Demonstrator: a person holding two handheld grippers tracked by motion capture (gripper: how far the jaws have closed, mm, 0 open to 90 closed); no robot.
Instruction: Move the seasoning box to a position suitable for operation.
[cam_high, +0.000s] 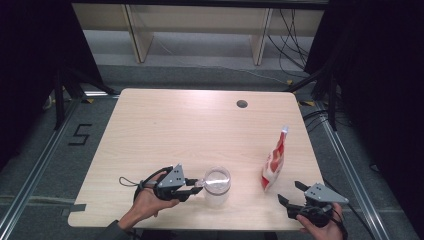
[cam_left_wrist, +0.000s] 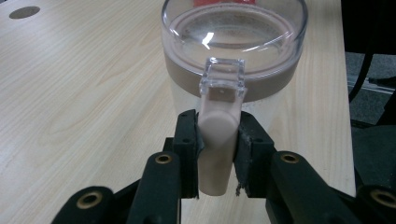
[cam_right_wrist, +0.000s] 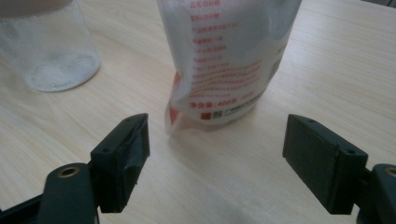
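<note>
Pale wooden table (cam_high: 165, 125) with clear lidded jar (cam_high: 217, 186) and upright red-white pouch (cam_high: 274, 162)

jar (cam_left_wrist: 233, 42) – clear glossy plastic | pouch (cam_right_wrist: 229, 56) – shiny plastic film | table (cam_high: 175, 130) – matt pale wood

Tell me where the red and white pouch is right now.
In the high view the red and white pouch stands upright near the table's right front, between the clear jar and the open right gripper.
</note>
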